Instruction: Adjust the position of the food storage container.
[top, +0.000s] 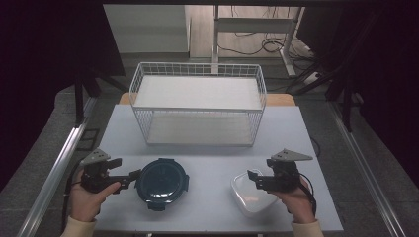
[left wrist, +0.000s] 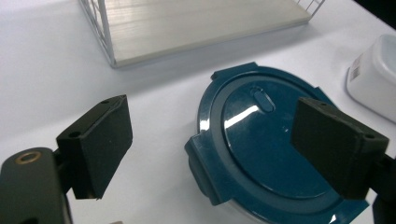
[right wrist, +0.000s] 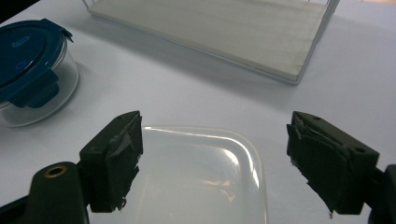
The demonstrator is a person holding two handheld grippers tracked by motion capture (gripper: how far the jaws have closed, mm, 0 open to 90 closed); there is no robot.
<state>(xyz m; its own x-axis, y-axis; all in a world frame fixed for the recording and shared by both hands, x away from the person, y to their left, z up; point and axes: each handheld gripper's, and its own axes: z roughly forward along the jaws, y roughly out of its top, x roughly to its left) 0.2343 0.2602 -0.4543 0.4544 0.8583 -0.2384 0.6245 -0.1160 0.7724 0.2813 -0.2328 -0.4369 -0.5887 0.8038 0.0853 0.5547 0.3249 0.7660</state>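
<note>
Blue-lidded round container [top: 162,183] sits on the table [top: 207,133], near side, left of the white square container [top: 252,198]. Left gripper [top: 129,178] is wide open at the round container's rim, apparently without contact. Right gripper [top: 253,178] is wide open above the white container, holding nothing. Wire basket [top: 197,103] stands behind.

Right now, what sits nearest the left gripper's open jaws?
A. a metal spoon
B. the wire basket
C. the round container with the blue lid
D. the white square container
C: the left gripper hovers with its jaws spread at the edge of the round container with the blue lid, not yet closed on it.
</note>
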